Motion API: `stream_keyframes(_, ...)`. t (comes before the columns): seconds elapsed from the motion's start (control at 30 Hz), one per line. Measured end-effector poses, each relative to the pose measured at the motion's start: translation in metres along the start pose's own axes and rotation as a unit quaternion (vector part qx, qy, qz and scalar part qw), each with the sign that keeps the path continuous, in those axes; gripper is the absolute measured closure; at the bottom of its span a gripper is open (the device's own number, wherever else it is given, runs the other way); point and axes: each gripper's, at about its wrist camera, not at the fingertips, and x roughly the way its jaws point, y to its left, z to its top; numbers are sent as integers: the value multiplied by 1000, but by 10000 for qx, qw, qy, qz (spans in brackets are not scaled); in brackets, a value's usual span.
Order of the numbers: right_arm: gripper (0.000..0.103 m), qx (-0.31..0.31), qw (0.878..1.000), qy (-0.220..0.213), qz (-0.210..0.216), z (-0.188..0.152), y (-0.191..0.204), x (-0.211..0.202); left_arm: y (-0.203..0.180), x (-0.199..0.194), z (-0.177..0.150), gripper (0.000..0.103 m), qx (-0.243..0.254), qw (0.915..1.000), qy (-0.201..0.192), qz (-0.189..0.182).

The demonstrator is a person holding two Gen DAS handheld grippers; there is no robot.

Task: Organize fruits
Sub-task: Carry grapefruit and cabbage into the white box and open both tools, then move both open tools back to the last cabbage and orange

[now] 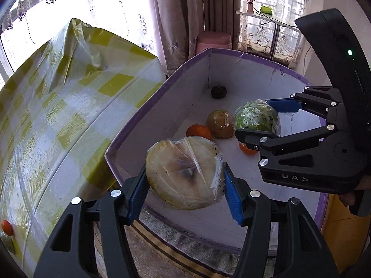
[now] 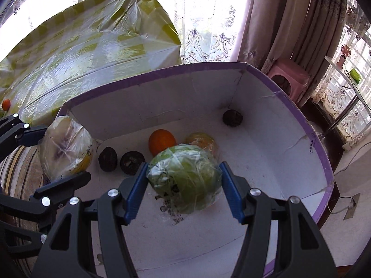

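Both grippers carry wrapped fruit over the white box [image 2: 266, 157]: the left gripper [image 1: 185, 185] fingers clamp a pale melon [image 1: 183, 173], the right gripper [image 2: 184, 185] fingers clamp a green fruit [image 2: 185, 180]. Next, I think, lower and release them inside.

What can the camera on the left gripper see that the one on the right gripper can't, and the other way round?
Only the left wrist view shows a second orange partly hidden under the right gripper.

Only the right wrist view shows two dark, wrinkled round fruits by the near wall.

Both show the white cardboard box with purple rim, the left gripper holding a plastic-wrapped pale yellow melon half, the right gripper holding a plastic-wrapped green fruit, a bare orange, a wrapped yellowish fruit, and the yellow-checked tablecloth.
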Motion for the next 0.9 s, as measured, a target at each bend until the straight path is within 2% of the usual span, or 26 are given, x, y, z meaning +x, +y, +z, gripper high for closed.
stream_keyframes(0.27, 41, -59, 9998, 121, 119, -3, 5, 5, -2, 7, -2, 44, 63, 9997, 160, -144)
stream_keyframes(0.33, 40, -54, 9998, 122, 129, -2, 5, 5, -3, 7, -2, 41, 92, 9997, 168, -181)
stream_keyframes(0.5, 40, 12, 9998, 167, 136, -1, 3, 8, -1, 4, -3, 33, 29, 9998, 86, -161)
stream_keyframes(0.73, 33, 2, 10000, 84, 45, 2, 3, 3, 3, -1, -4, 33, -108, 9998, 5, -181)
stream_keyframes(0.9, 31, -52, 10000, 6, -1, 5, 6, -3, 9, -5, -5, 33, -238, 9995, -76, -198)
